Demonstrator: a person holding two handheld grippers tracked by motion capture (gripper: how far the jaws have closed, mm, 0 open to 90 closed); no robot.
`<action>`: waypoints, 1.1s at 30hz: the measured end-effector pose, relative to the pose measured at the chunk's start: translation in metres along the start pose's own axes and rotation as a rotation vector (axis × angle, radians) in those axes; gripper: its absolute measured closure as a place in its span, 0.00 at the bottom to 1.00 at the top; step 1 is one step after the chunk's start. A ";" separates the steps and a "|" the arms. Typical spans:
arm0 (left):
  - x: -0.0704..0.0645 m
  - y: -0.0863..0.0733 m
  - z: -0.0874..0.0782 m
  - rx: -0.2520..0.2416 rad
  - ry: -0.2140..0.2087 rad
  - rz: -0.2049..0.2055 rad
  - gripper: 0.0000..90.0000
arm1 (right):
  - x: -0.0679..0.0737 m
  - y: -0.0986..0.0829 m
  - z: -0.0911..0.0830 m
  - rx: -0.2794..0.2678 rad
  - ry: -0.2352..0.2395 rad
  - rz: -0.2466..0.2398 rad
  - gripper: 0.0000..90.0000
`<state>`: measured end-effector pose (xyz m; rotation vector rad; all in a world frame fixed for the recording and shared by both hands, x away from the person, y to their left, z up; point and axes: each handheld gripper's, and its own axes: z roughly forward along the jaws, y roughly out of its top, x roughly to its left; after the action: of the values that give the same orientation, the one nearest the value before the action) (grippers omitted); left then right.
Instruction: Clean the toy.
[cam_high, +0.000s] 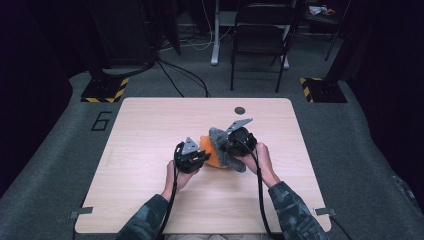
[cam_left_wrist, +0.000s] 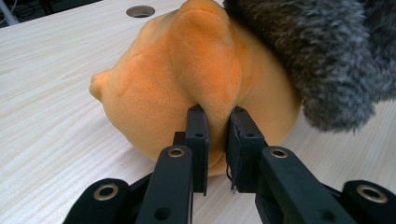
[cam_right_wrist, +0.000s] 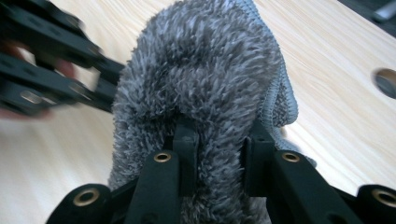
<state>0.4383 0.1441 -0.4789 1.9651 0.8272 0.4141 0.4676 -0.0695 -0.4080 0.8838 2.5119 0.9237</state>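
Left gripper (cam_left_wrist: 217, 140) nearly closed, pinching a fold of the orange plush (cam_left_wrist: 187, 79). Right gripper (cam_right_wrist: 219, 140) clamped on the grey cloth (cam_right_wrist: 205, 84), pile bulging between the jaws. Both things at the table (cam_high: 150, 130) middle, cloth draped over the plush. Plush's far side hidden by cloth; other gripper blurred in right gripper view.

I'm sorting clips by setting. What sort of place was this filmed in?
Probably a lab or recording workspace, not a home: a bare wooden table on grey carpet, stand bases edged with yellow-black hazard tape, loose floor cables, and a folding chair behind.
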 end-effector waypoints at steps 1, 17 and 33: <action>0.001 0.000 0.000 0.002 0.002 0.004 0.89 | -0.002 -0.001 0.001 0.009 -0.007 0.003 0.79; 0.003 0.000 0.002 -0.003 0.004 -0.011 0.89 | -0.043 -0.030 0.019 0.145 -0.017 0.140 0.79; 0.005 0.000 0.002 -0.001 0.013 -0.012 0.89 | -0.058 -0.065 0.056 0.232 -0.028 0.215 0.78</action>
<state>0.4433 0.1464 -0.4803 1.9572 0.8467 0.4202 0.5098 -0.1195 -0.4878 1.2494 2.5727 0.6812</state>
